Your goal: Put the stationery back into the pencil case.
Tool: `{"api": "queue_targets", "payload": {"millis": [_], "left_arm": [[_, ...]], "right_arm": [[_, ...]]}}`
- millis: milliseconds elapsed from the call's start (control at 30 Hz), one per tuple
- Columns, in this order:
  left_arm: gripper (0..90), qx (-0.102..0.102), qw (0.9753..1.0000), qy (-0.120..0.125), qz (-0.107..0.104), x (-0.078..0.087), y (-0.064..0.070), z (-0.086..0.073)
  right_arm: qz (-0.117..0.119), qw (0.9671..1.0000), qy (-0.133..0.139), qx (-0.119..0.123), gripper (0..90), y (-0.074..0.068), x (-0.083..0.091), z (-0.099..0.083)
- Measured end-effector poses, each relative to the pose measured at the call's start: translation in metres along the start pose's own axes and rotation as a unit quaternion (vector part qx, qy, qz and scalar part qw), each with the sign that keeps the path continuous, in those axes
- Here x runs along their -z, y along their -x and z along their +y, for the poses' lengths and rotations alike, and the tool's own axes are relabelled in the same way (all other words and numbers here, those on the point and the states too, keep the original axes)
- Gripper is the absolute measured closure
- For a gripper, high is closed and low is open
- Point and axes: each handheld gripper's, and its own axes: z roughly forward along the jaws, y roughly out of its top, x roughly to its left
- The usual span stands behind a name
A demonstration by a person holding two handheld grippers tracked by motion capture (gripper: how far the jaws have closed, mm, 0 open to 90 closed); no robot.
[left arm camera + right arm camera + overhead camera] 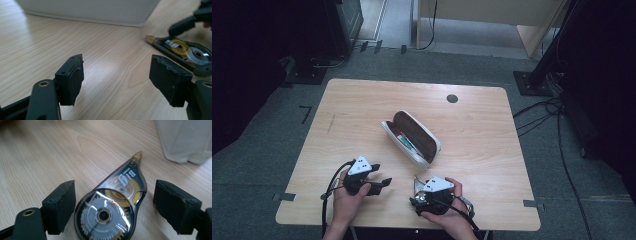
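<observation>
Your right tongs (113,207) stand wide open around the correction tape dispenser (112,207), which lies flat on the desk (37,157) between the jaws, untouched. Your left tongs (116,80) gape empty nearby. Beyond both lies the open pencil case (412,137).

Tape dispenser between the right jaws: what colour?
Smoky see-through grey with gold wheels; right gripper view shows it best.
</observation>
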Motion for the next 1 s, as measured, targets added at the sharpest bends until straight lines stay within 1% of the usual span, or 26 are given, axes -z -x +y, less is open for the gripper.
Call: {"api": "queue_targets", "payload": {"millis": [33, 67, 133, 200, 267, 367, 433, 467, 533, 567, 600, 633, 667, 733, 767, 833, 867, 900, 1000], "left_arm": [[28.1, -0.008, 1.0000, 0.000, -0.004, -0.002, 0.002, 0.000], [28.1, -0.011, 0.9999, -0.001, -0.005, -0.003, 0.003, 0.000], [28.2, -0.020, 0.9998, -0.006, -0.007, -0.006, 0.005, 0.000], [28.2, -0.029, 0.9995, -0.010, -0.006, -0.008, 0.008, 0.000], [28.4, -0.038, 0.9992, -0.014, -0.008, -0.010, 0.011, 0.001], [29.6, -0.045, 0.9988, -0.017, -0.010, -0.014, 0.014, 0.002], [31.5, -0.061, 0.9975, -0.028, -0.018, -0.016, 0.018, 0.002], [32.2, -0.067, 0.9970, -0.030, -0.023, -0.017, 0.019, 0.002], [34.1, -0.077, 0.9955, -0.033, -0.044, -0.017, 0.022, 0.001], [34.8, -0.081, 0.9948, -0.033, -0.053, -0.018, 0.023, 0.001], [35.5, -0.087, 0.9938, -0.033, -0.061, -0.019, 0.025, 0.001], [36.2, -0.095, 0.9924, -0.034, -0.070, -0.020, 0.028, 0.001], [36.2, -0.106, 0.9908, -0.036, -0.075, -0.022, 0.030, 0.001], [36.2, -0.121, 0.9884, -0.038, -0.083, -0.024, 0.034, 0.001], [36.2, -0.131, 0.9867, -0.039, -0.088, -0.026, 0.035, 0.001], [36.2, -0.141, 0.9842, -0.045, -0.097, -0.029, 0.038, -0.001], [36.2, -0.145, 0.9832, -0.051, -0.098, -0.030, 0.039, -0.001], [36.2, -0.151, 0.9821, -0.057, -0.097, -0.032, 0.039, -0.002], [36.2, -0.162, 0.9804, -0.055, -0.098, -0.035, 0.041, -0.002]], "right_arm": [[0.006, 0.9999, -0.004, 0.011, 22.8, 0.002, -0.001, 0.002], [0.017, 0.9997, -0.009, 0.017, 23.4, 0.006, -0.001, 0.004], [0.028, 0.9992, -0.014, 0.025, 22.8, 0.009, -0.001, 0.006], [0.027, 0.9988, -0.022, 0.035, 21.0, 0.010, 0.001, 0.005], [0.021, 0.9986, -0.020, 0.044, 20.7, 0.008, 0.004, 0.001], [0.028, 0.9977, -0.017, 0.060, 21.2, 0.006, 0.011, -0.008], [0.035, 0.9971, -0.012, 0.067, 23.3, 0.007, 0.016, -0.013], [0.036, 0.9969, -0.009, 0.069, 25.1, 0.008, 0.018, -0.015], [0.040, 0.9966, -0.003, 0.072, 29.0, 0.008, 0.019, -0.017], [0.043, 0.9962, 0.001, 0.075, 32.8, 0.008, 0.020, -0.018], [0.046, 0.9959, 0.006, 0.078, 39.0, 0.009, 0.020, -0.018], [0.050, 0.9955, 0.009, 0.080, 41.1, 0.009, 0.020, -0.018], [0.053, 0.9952, 0.009, 0.082, 41.1, 0.010, 0.020, -0.018], [0.057, 0.9954, 0.008, 0.077, 41.3, 0.011, 0.020, -0.018], [0.059, 0.9955, 0.007, 0.074, 41.3, 0.011, 0.020, -0.017], [0.062, 0.9956, 0.007, 0.070, 41.3, 0.012, 0.020, -0.017], [0.066, 0.9955, 0.008, 0.067, 41.3, 0.014, 0.020, -0.017], [0.071, 0.9958, 0.008, 0.058, 41.4, 0.015, 0.020, -0.016], [0.085, 0.9957, 0.008, 0.037, 41.4, 0.019, 0.020, -0.015]]}}
